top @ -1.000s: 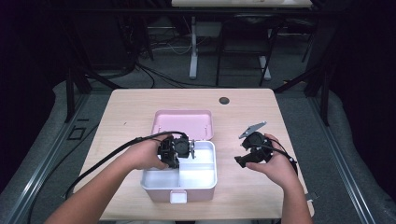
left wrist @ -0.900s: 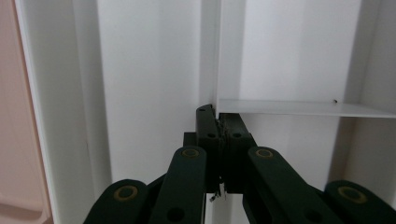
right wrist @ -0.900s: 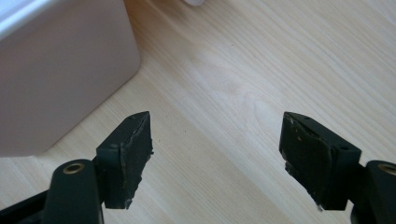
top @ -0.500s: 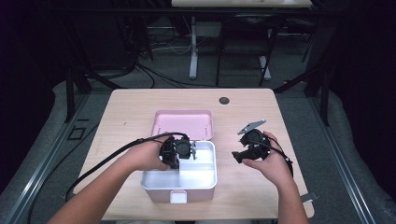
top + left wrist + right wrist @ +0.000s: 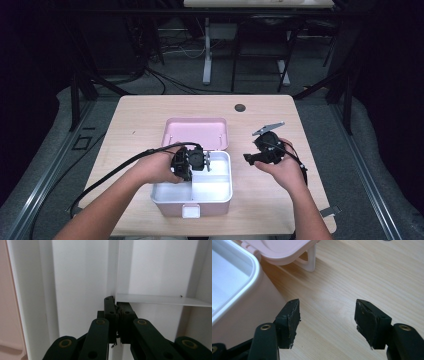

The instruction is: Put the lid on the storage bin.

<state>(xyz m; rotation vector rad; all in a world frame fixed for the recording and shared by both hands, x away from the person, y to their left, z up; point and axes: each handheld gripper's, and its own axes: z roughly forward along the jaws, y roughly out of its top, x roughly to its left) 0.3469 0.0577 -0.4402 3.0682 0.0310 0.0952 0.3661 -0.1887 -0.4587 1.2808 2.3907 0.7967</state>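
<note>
Right gripper [image 5: 249, 159] jaws have just narrowed, empty; left gripper [image 5: 206, 162] pinches the divider [image 5: 160, 300].

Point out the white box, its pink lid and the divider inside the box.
white box [image 5: 220, 197]: high view, front right rim.
pink lid [image 5: 197, 132]: high view, middle of the open lid's inner face.
divider [image 5: 160, 300]: left gripper view, top edge of the white partition.
</note>
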